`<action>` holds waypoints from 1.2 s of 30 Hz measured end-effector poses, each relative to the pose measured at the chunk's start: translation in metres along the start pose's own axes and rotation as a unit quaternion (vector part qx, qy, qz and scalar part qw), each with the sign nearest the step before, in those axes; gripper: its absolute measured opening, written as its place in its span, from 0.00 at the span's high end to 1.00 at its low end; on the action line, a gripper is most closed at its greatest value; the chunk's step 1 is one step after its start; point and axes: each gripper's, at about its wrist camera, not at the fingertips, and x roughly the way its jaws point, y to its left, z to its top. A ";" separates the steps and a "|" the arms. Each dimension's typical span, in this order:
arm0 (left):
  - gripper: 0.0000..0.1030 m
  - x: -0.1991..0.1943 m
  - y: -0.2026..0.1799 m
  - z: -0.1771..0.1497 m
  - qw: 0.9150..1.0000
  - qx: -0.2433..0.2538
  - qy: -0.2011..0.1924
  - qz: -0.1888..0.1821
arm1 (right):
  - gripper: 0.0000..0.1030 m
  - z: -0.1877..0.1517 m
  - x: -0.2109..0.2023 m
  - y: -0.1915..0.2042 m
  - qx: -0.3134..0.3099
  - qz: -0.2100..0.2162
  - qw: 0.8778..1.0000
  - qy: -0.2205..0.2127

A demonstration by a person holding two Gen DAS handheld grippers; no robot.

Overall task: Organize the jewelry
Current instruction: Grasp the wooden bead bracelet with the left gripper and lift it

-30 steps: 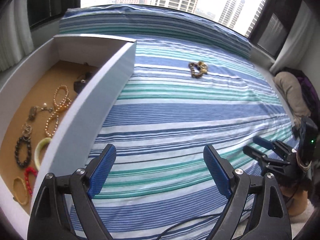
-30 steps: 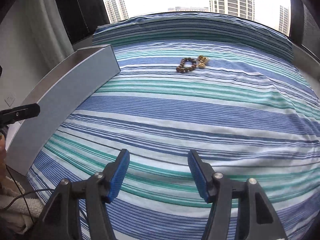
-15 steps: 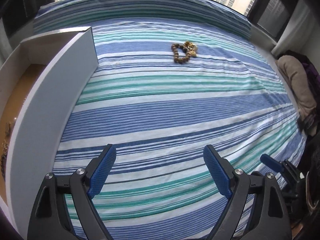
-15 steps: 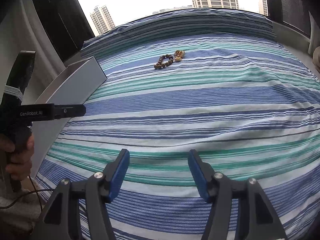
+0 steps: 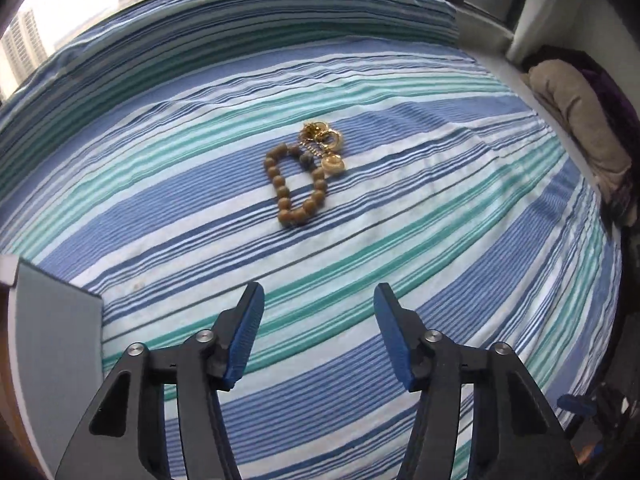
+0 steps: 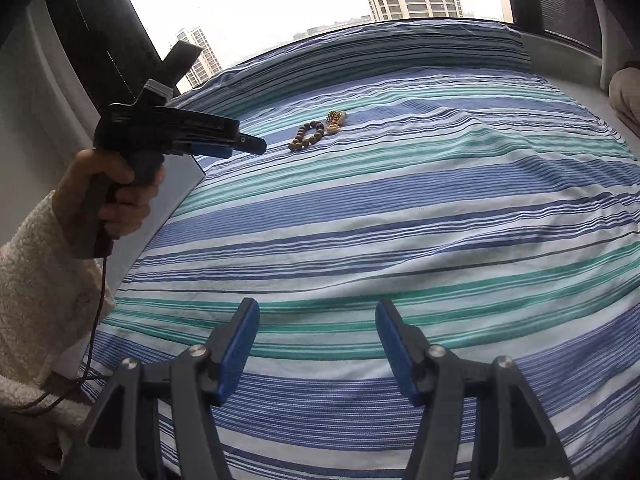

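Two pieces of jewelry are seen lying on the striped bed (image 5: 400,240), toward its far edge by the window and roughly midway along it: a brown beaded bracelet (image 5: 295,188) and a gold chain piece (image 5: 325,145), which touches the bracelet's far end. Neither has been picked up.

The left tool (image 5: 318,334) is held above the bedspread, pointed at the bracelet from the near side, with its blue pads parted and nothing between them. It is seen from the right wrist view as well (image 6: 240,145), gripped in a hand (image 6: 120,188) beside a grey box (image 5: 56,344) at the bed's left edge. The right tool (image 6: 318,340) is likewise spread wide and empty, and is kept well back over the near part of the bed.

The step in hand is judged to be the approach to the bracelet. For the next move, the left tool would need to be carried forward and lowered so that one strand of beads sits between the pads. Care is called for, since the gold piece lies against the bracelet and could be dragged along or snagged. The soft bedspread could also be pinched with the beads.
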 end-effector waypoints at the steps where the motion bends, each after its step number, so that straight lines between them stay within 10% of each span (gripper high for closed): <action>1: 0.49 0.006 0.000 0.010 1.000 0.002 -0.003 -0.004 | 0.40 -0.001 -0.002 -0.002 0.003 -0.001 1.000 0.000; 6: 0.73 0.040 0.005 0.057 1.000 -0.012 0.006 -0.009 | 0.40 -0.004 -0.008 -0.010 0.013 -0.001 1.000 0.000; 24: 0.89 0.101 0.031 0.097 0.985 -0.164 0.054 -0.019 | 0.40 -0.013 -0.018 -0.029 0.040 0.000 0.999 0.000; 36: 0.90 -0.010 0.028 0.023 0.991 -0.127 -0.012 -0.032 | 0.40 0.038 -0.031 -0.045 0.012 -0.007 1.000 -0.006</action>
